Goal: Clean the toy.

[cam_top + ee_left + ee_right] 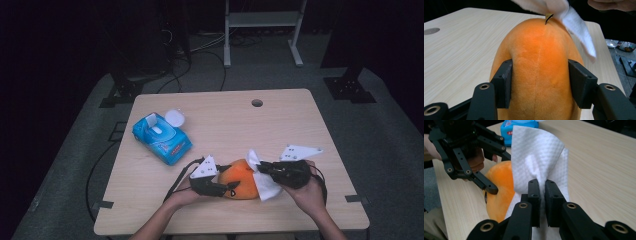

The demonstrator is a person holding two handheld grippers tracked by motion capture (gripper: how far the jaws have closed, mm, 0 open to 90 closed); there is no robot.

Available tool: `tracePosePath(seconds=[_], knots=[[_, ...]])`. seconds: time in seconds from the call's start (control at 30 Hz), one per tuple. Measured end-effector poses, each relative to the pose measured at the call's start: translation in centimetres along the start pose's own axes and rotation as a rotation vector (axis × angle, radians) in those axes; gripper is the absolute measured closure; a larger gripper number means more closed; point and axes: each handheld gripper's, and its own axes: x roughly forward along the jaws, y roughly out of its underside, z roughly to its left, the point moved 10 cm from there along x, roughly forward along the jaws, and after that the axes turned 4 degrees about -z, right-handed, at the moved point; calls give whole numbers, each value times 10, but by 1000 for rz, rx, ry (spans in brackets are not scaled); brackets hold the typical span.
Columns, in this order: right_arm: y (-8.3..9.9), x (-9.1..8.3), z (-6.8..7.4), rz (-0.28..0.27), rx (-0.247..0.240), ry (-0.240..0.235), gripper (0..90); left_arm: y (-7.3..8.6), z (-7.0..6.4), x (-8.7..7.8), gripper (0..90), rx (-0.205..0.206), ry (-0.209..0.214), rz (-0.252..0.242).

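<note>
An orange plush toy [241, 178] lies near the table's front edge. My left gripper [223, 189] is shut on the plush toy [539, 67], its two jaws pressing the sides. My right gripper [264, 169] is shut on a white wipe [264, 182], which rests against the right end of the toy. In the right gripper view the white wipe [537, 160] stands up from the pinched jaws of my right gripper [542, 192], beside the plush toy [500, 185] and my left gripper [486, 187]. The white wipe [574, 17] drapes over the toy's top in the left gripper view.
A blue pack of wipes [161, 138] with its white lid open lies at the left of the wooden table [225, 120]. A round cable hole [257, 103] sits near the far edge. Cables and a white frame stand on the floor behind.
</note>
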Motion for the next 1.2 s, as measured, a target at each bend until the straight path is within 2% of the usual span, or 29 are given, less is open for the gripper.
tracePosePath(seconds=[0.07, 0.1, 0.17, 0.23, 0.3, 0.37, 0.43, 0.53, 0.67, 0.77, 0.93, 1.0, 1.07, 1.2], knots=[[6, 5, -2, 18, 9, -9, 831, 2, 2, -2, 423, -9, 7, -1], [10, 5, -5, 17, 29, -16, 830, 3, 3, -3, 423, -15, 8, 0], [18, 1, -13, 22, 54, -2, 831, 3, 2, -3, 421, -15, 8, 2], [32, -6, -26, 64, 74, 49, 831, 1, 1, -2, 416, -9, 11, 3], [36, -11, -30, 55, 104, 48, 831, 0, 0, 0, 413, -6, 8, 2], [27, -15, -26, 19, 106, 39, 831, -1, -2, 3, 408, 5, 6, 6], [13, -16, -18, -14, 80, 23, 830, -2, -4, 5, 405, 13, 9, 7], [-7, -11, -2, -50, 42, -24, 830, -1, -5, 5, 403, 14, 9, 7], [-14, -9, 11, -70, 55, -98, 830, 0, -2, 4, 397, -1, 12, 2], [-20, -12, 19, -85, 52, -124, 830, -1, -3, 5, 393, 9, 8, 6], [-41, -16, 36, -124, 11, -156, 829, -3, -4, 8, 383, 11, 2, 5], [-40, -11, 35, -109, -5, -140, 829, -3, -5, 8, 382, 12, 2, 3], [-36, -3, 31, -86, 8, -137, 829, -4, -7, 8, 382, 28, 6, 5], [-15, 10, 17, -1, 22, -91, 829, -4, -7, 8, 386, 37, 7, 14]])
